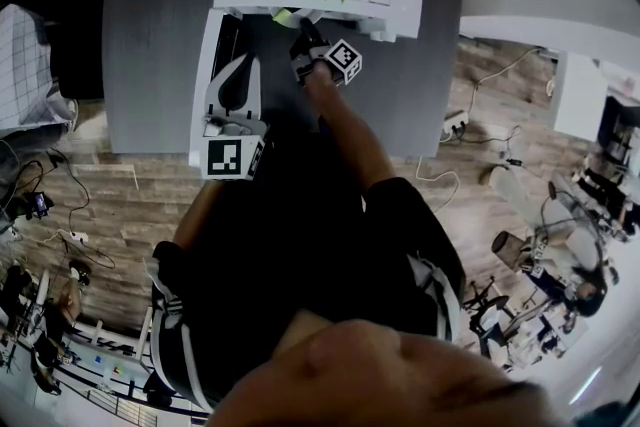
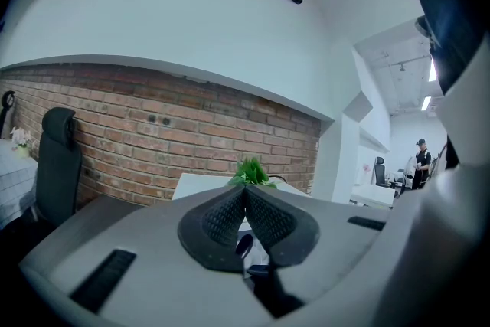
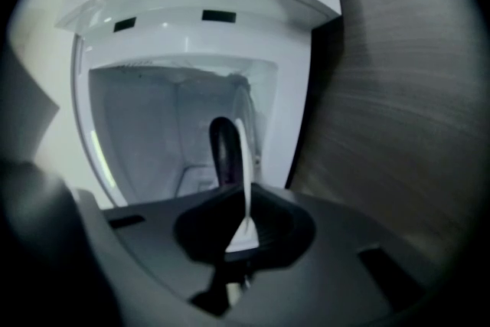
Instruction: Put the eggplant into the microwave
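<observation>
Dark eggplant (image 3: 222,153) seems light, slippery; my right gripper (image 3: 245,194) pinches its thin pale end, left gripper (image 2: 245,191) is closed, empty.

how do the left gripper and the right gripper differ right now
Grip: the right gripper is shut on the dark eggplant, while the left gripper is shut with nothing between its jaws.
Place: the right gripper reaches up to the open microwave cavity, while the left gripper hangs back, nearer the person.
Shared: both have their jaws together and both face the microwave.
</observation>
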Demonstrator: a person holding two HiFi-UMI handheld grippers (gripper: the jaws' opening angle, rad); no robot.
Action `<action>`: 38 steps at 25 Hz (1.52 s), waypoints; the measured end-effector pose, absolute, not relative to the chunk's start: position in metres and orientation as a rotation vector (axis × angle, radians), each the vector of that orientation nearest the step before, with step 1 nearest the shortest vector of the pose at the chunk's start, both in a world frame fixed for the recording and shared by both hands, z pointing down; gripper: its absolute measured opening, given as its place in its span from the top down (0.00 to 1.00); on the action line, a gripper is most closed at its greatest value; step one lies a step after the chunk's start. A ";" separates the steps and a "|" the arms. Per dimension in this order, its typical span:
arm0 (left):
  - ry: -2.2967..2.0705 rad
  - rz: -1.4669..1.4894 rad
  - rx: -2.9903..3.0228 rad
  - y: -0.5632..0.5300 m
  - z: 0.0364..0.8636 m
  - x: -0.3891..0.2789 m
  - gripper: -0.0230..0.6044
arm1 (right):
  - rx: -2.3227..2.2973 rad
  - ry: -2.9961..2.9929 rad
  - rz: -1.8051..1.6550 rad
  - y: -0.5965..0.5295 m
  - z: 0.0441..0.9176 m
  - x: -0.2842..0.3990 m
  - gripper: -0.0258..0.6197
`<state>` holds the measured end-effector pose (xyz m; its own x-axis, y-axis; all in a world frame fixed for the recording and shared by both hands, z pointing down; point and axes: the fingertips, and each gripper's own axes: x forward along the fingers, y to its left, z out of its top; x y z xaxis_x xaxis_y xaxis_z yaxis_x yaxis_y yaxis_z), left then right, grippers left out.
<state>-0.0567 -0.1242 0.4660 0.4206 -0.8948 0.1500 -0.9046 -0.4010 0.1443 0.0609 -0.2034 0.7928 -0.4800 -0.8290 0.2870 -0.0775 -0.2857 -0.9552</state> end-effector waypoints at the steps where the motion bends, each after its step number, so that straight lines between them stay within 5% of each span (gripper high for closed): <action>1: -1.590 0.068 2.470 -0.125 0.465 -0.057 0.91 | -1.148 1.422 -1.818 -0.204 0.793 0.061 0.90; 26: -1.579 0.074 2.470 -0.126 0.469 -0.060 0.91 | -1.124 1.397 -1.809 -0.216 0.793 0.059 0.90; 38: -1.576 0.059 2.476 -0.125 0.466 -0.059 0.91 | -1.123 1.433 -1.782 -0.217 0.786 0.061 0.76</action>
